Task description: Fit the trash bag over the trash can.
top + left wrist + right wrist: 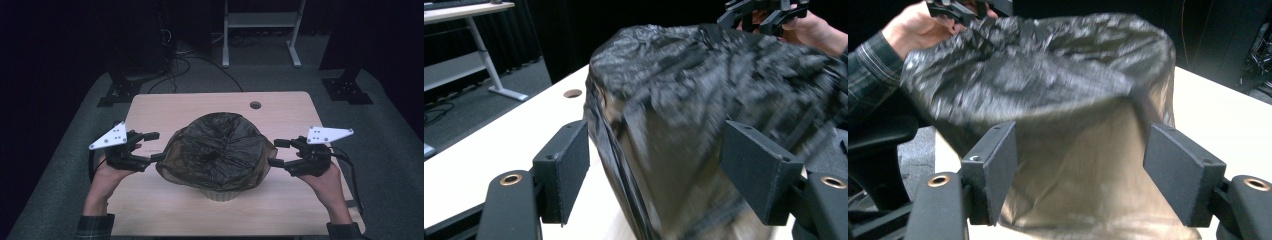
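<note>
A black plastic bag (217,147) is draped over a pale bin (220,194) at the middle of the wooden table (165,105), and its skirt flares out on both sides. My left gripper (155,146) is at the bag's left edge with its jaws apart. In the left gripper view the bag (704,75) hangs between the spread jaws of the left gripper (656,160), and neither pad presses on it. My right gripper (277,152) is open at the bag's right edge. The right gripper view has the bag (1048,75) loose in front of that gripper (1080,155).
A round cable hole (255,105) sits near the table's far edge. Beyond the table stand a white desk frame (260,30) and dark stands, with cables (185,65) on the grey floor. Bare tabletop lies in front of the bin and on both sides.
</note>
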Action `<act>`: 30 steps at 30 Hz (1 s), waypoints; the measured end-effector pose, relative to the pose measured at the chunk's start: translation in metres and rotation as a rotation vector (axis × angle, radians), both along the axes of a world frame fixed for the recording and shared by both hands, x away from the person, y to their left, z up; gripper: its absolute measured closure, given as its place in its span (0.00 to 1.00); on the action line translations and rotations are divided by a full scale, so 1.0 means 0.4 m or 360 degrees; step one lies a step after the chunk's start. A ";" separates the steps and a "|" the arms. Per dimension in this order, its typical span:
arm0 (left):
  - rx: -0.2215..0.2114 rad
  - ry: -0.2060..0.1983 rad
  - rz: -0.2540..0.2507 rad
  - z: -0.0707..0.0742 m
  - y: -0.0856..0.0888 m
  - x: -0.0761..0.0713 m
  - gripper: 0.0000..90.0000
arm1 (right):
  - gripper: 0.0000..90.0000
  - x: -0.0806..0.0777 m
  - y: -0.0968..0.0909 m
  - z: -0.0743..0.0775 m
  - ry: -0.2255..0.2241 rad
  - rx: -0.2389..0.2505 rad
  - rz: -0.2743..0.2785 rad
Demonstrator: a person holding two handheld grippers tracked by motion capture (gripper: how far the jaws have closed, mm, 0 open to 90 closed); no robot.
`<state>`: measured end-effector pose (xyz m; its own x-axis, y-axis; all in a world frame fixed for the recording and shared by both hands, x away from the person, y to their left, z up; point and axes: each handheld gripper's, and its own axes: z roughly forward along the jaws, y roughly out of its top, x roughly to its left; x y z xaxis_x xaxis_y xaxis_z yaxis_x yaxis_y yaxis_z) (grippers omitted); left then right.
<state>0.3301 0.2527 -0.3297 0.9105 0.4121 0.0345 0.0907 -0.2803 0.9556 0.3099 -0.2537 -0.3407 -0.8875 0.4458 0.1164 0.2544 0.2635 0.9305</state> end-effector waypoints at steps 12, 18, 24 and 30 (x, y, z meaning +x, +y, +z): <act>0.0027 0.0067 -0.0044 0.051 -0.150 0.138 0.30 | 0.32 0.031 0.026 0.020 -0.0009 0.0006 -0.0034; 0.0077 0.0188 -0.0043 0.026 -0.188 0.199 0.36 | 0.30 0.048 0.031 0.013 0.0039 0.0000 -0.0048; 0.0094 0.0245 -0.0050 0.004 -0.197 0.214 0.68 | 0.33 0.051 0.037 0.007 0.0128 0.0042 0.0059; 0.0082 0.0182 0.0016 0.027 -0.185 0.206 0.90 | 0.72 0.043 0.038 0.007 0.0184 0.0072 0.0188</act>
